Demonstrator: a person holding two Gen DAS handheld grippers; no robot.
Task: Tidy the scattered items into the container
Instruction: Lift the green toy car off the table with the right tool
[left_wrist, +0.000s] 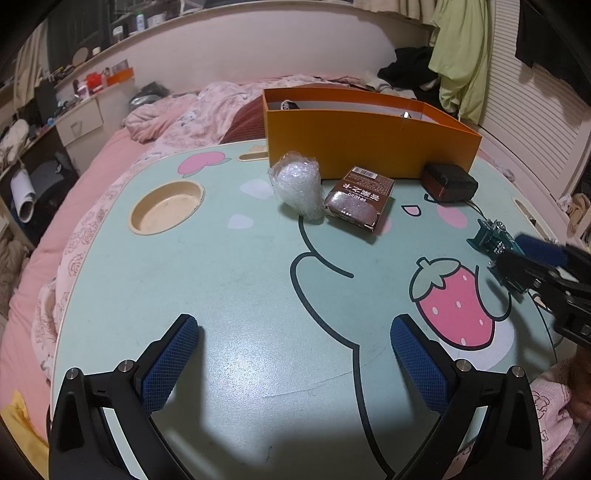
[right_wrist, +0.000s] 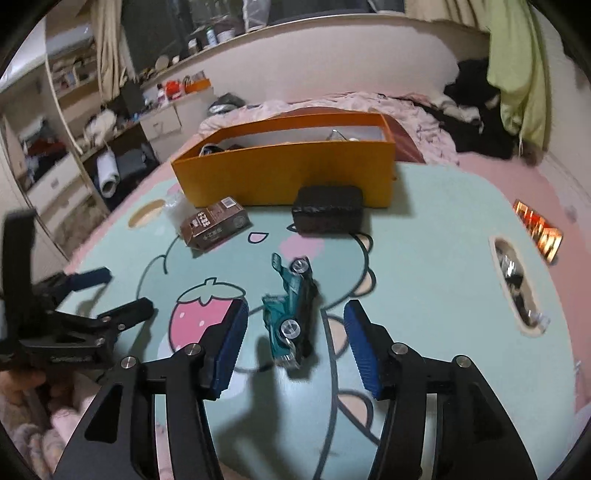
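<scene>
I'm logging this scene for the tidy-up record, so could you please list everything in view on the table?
table: 1, mint green with strawberry cartoon print, over a pink bed
box: 1, orange, open top, far edge of table, some items inside
plastic wrap ball: 1, clear, in front of box, left end
carton: 1, brown, lying flat beside the wrap ball
case: 1, black, against the box front, right of carton
toy car: 1, teal, on its side, between the right jaws, not gripped
cup recess: 1, beige, table's left side
left gripper: 1, black with blue pads, open
right gripper: 1, black with blue pads, open
</scene>
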